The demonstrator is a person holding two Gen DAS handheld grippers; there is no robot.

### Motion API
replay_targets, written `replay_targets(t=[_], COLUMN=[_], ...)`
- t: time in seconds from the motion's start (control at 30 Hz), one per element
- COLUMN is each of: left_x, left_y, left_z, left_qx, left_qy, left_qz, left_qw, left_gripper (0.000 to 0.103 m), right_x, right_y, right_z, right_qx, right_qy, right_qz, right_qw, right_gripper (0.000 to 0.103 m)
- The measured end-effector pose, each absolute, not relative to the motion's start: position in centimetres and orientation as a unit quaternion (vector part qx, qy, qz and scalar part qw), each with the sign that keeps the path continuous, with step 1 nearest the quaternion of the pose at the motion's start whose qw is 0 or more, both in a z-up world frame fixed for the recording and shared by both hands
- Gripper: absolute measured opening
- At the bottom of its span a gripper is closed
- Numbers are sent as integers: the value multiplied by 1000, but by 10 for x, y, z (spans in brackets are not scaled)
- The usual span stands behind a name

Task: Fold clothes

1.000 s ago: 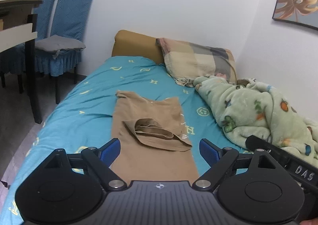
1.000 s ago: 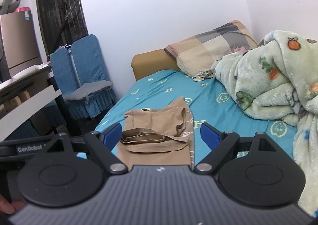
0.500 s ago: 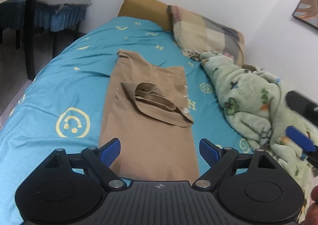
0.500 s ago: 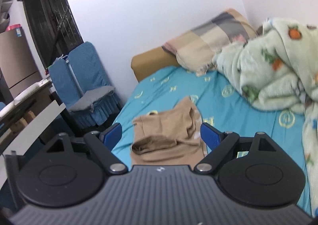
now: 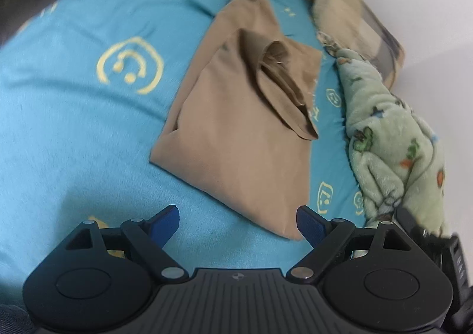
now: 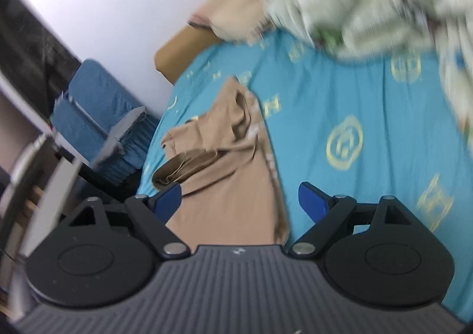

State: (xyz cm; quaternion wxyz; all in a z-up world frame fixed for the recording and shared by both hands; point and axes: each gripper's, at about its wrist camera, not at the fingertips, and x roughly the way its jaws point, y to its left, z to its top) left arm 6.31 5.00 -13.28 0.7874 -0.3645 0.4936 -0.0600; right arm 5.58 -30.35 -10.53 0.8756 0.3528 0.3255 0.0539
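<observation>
Spreading across the bed [image 5: 74,127], the teal sheet gives a flat folding surface; the tan garment [image 5: 236,142] lies lengthwise on it, its sleeve doubled onto the body. Above its near hem hover the left gripper [image 5: 238,223] and right gripper [image 6: 239,198], both spread wide and empty, seemingly placed to pinch that edge.

home bedroom: bed with teal patterned sheet [image 5: 74,127], plaid pillow [image 5: 348,18], fleece blanket [image 5: 390,139], blue-covered chair [image 6: 88,109] alongside.
</observation>
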Motion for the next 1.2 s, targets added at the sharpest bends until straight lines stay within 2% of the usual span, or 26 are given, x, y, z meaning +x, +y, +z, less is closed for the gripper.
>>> replay_targets(t=[0.1,0.17,0.23,0.33,0.37,0.43,0.57,0.7,0.77,0.8,0.87,0.9,0.97,1.2], left_x=[70,74,77,77,78,78,79,83,83,84,84,83,84,62], left_y=[56,60,63,68,69,72,76,73,70,68,66,65,61,39], left_z=[-149,-166,-183,-194,-194,-192,-195,-188,-178,-173,-163,-158,-148,-86], left_qx=[-413,-462,-506,-543,-543,-536,-546,-528,-511,-506,-494,-487,-469,-372], left_qy=[490,495,497,475,468,453,436,433,425,417,401,394,382,300], left_qz=[-49,-34,-18,-2,3,31,57,59,50,43,30,24,9,-54], left_qw=[766,735,705,693,697,712,713,728,745,754,771,779,796,877], left_gripper=[88,84,72,66,64,55,42,23,19,18,17,16,16,14], right_x=[61,63,62,61,61,61,61,69,77,82,89,90,92,71], right_y=[-312,-312,-309,-301,-297,-291,-279,-276,-277,-278,-282,-284,-286,-287], right_z=[-123,-136,-149,-165,-170,-180,-200,-201,-206,-209,-214,-213,-210,-127], right_qx=[434,474,509,540,548,563,591,582,578,578,577,573,564,471], right_qy=[346,362,382,403,409,421,444,433,431,433,432,427,416,305], right_qz=[69,75,74,73,72,71,69,66,56,50,33,30,26,96], right_qw=[829,799,768,735,726,708,670,685,691,690,693,699,713,822], right_gripper=[88,88,90,89,89,89,83,80,60,56,36,33,12,8])
